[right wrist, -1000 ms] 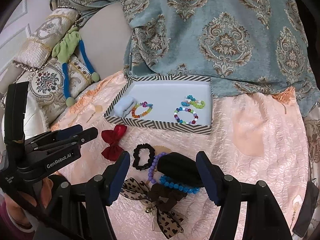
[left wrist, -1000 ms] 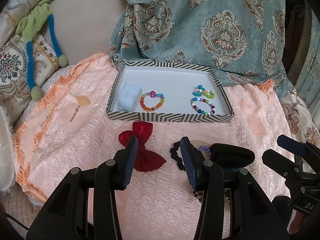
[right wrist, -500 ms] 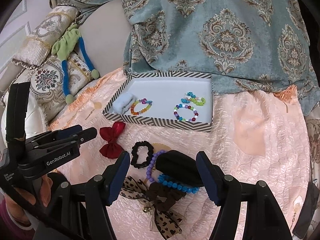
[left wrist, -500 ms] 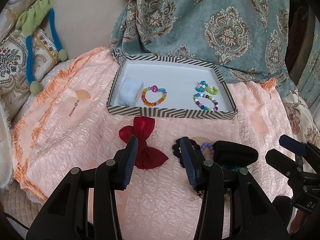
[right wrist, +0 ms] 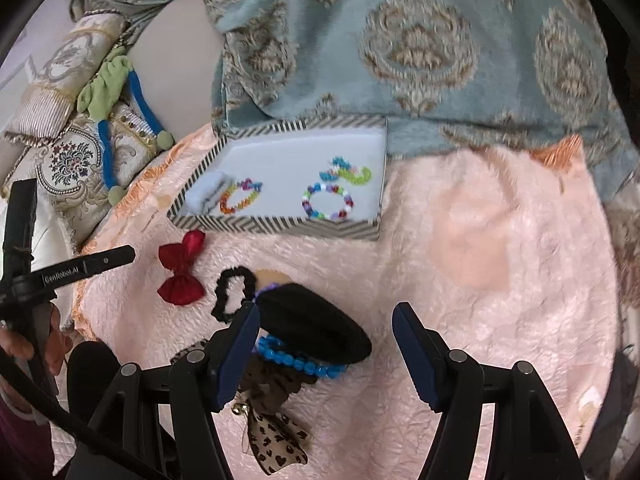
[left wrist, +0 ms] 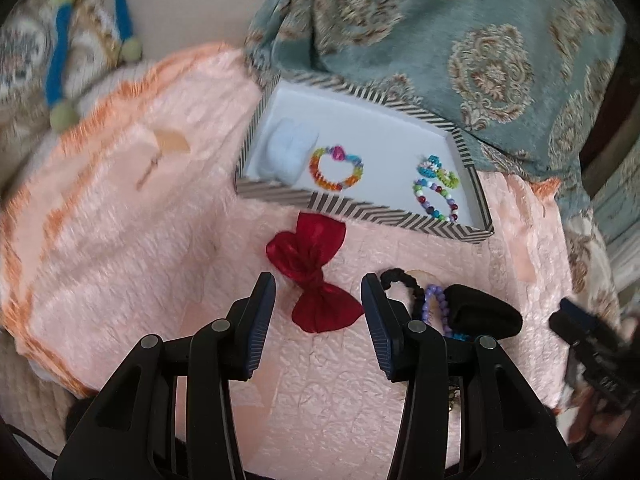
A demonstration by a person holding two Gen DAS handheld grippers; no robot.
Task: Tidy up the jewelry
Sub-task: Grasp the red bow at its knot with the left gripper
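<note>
The black pouch [right wrist: 316, 326] hides part of the blue bead bracelet [right wrist: 296, 360] beneath it.

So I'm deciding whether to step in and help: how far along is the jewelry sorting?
Roughly midway. Done: the striped tray already holds three bead bracelets and a pale blue scrunchie. In hand: nothing; the left gripper, jaws just opening, frames the red bow, and the right gripper is open over the black pouch. Left on the blanket: bow, black scrunchie, purple and blue bracelets, leopard bow.
</note>
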